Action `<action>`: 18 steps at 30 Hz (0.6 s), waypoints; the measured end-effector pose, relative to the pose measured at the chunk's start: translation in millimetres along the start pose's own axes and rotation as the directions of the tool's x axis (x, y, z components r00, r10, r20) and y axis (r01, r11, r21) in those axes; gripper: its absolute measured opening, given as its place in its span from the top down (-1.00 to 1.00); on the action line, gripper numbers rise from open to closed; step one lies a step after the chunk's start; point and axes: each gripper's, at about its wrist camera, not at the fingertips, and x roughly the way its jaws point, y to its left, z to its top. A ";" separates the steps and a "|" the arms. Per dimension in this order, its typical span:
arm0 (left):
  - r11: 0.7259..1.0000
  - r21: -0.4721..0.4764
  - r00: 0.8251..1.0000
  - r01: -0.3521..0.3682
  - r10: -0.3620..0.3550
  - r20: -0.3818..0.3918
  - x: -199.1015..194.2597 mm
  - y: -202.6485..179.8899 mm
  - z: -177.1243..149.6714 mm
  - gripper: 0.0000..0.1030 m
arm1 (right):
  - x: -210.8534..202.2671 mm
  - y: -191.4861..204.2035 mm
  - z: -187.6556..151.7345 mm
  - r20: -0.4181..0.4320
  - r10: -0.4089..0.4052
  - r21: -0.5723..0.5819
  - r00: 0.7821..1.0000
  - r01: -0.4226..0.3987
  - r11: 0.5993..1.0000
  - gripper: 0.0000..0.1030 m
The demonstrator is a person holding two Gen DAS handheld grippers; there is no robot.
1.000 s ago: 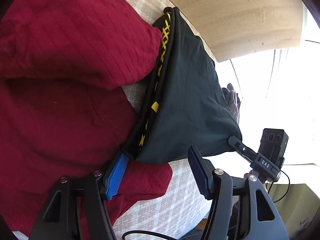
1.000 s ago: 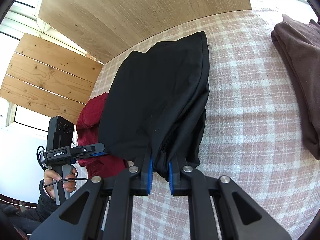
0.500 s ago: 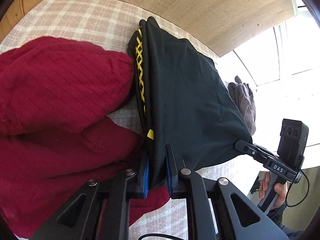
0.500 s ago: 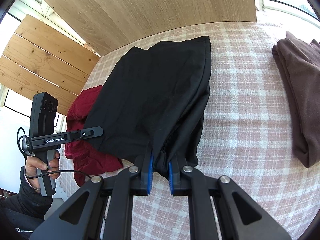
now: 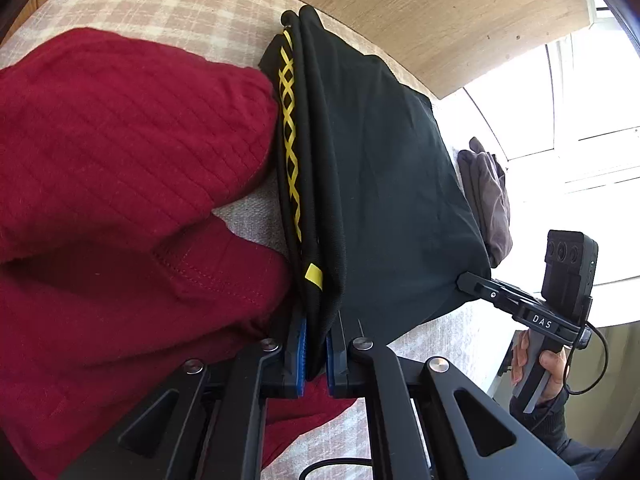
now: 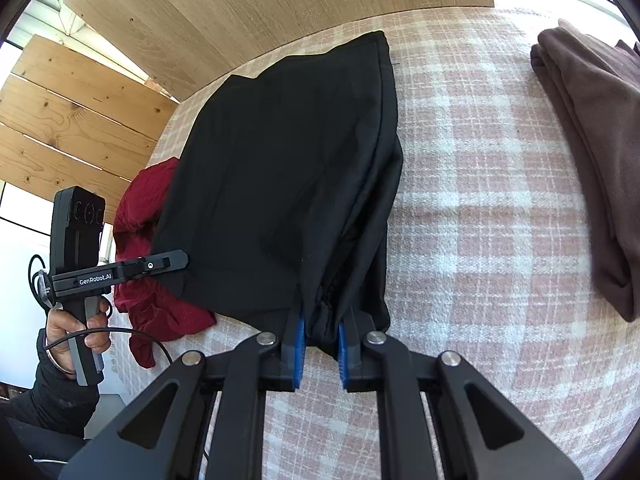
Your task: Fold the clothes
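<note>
Left gripper (image 5: pixel 314 354) just clamped black garment's (image 5: pixel 392 200) near-left corner; right gripper (image 6: pixel 320 354) grips near-right, loosening slightly. Fold-lift ready.

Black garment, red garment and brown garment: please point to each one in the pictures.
Black garment (image 6: pixel 288 168): right wrist view, middle of its top layer.
Red garment (image 5: pixel 132 152): left wrist view, its ribbed upper fold.
Brown garment (image 6: pixel 592 140): right wrist view, middle of the folded pile.

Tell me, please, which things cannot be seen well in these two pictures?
- Red garment: left wrist view, cut off by the left edge; right wrist view, mostly behind the black garment.
- Brown folded clothes: right wrist view, cut off by the right edge.
- Window area: left wrist view, washed out by glare.
- What kind of garment the black one is: folded, unclear.
</note>
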 end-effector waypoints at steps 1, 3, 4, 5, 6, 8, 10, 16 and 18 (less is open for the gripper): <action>1.000 0.008 1.000 -0.004 0.004 0.001 -0.9 -1.3 -0.8 0.88 | 0.5 -0.9 -2.6 0.002 -0.006 0.004 1.000 0.006 1.000 0.55; 1.000 0.020 1.000 -0.005 0.005 -0.002 -1.0 -4.1 -1.5 0.89 | 0.5 -0.7 -7.3 0.011 -0.056 0.000 0.998 0.056 0.998 0.27; 1.000 0.023 1.000 -0.006 0.006 -0.005 0.0 -6.1 -1.6 0.89 | 0.7 0.2 -9.3 0.015 -0.078 -0.009 0.997 0.078 0.997 0.14; 1.000 0.023 1.000 -0.005 0.005 -0.007 0.8 -6.2 -1.5 0.89 | 0.9 1.2 -11.3 0.019 -0.099 -0.018 0.995 0.100 0.995 0.12; 1.000 0.023 1.000 -0.004 0.004 -0.008 1.6 -6.4 -1.5 0.89 | 1.2 1.9 -13.2 0.022 -0.118 -0.025 0.993 0.118 0.993 0.10; 1.000 0.020 1.000 -0.001 0.001 -0.011 2.5 -6.2 -2.0 0.89 | 3.6 -1.4 -15.1 0.014 -0.108 -0.015 0.994 0.108 0.994 0.10; 1.000 0.023 1.000 0.003 -0.002 -0.012 1.9 -4.9 -2.4 0.89 | 5.4 -5.3 -15.1 0.004 -0.077 0.000 0.997 0.077 0.997 0.10; 0.998 0.003 0.998 0.069 -0.069 0.004 -3.3 -6.8 -0.1 0.89 | -0.6 -17.1 -8.8 -0.011 0.064 0.070 0.998 -0.063 0.996 0.68; 0.994 -0.014 0.994 0.106 -0.106 0.021 -7.1 -8.1 2.6 0.89 | -9.7 -22.9 -6.5 0.007 0.121 0.107 0.993 -0.121 0.987 0.71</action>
